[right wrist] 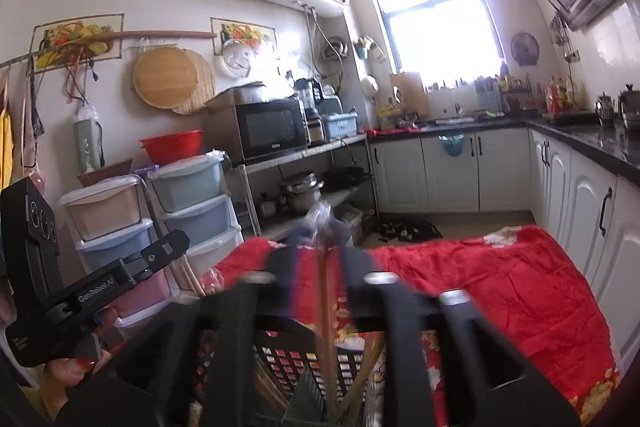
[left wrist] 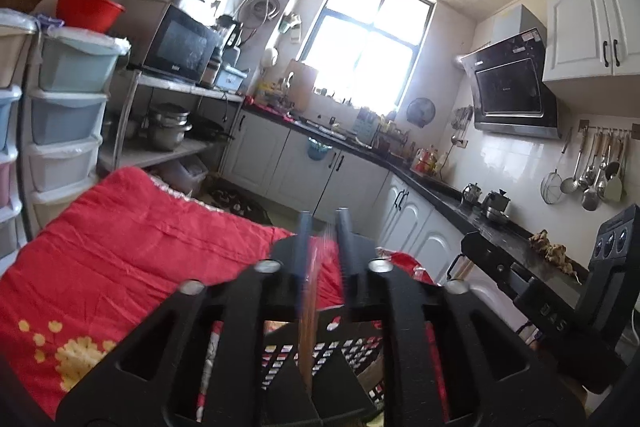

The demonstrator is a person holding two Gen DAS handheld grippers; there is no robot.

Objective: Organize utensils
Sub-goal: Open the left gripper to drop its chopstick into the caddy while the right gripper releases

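In the left wrist view my left gripper (left wrist: 323, 223) stands a little open over a black perforated basket (left wrist: 340, 351). A brown wooden chopstick (left wrist: 307, 327), blurred, hangs between the fingers and reaches down into the basket; a gap shows beside it. In the right wrist view my right gripper (right wrist: 320, 239) is open too, above the same basket (right wrist: 296, 359). Blurred wooden chopsticks (right wrist: 325, 307) with a scrap of clear wrap at the top pass between its fingers into the basket, where more sticks lean. Each gripper also shows at the edge of the other's view, hand-held.
The basket sits on a table under a red floral cloth (right wrist: 500, 287). Stacked plastic drawers (right wrist: 188, 211) and a shelf with a microwave (right wrist: 272, 131) stand to the left. White cabinets under a black counter (left wrist: 500, 231) run along the right.
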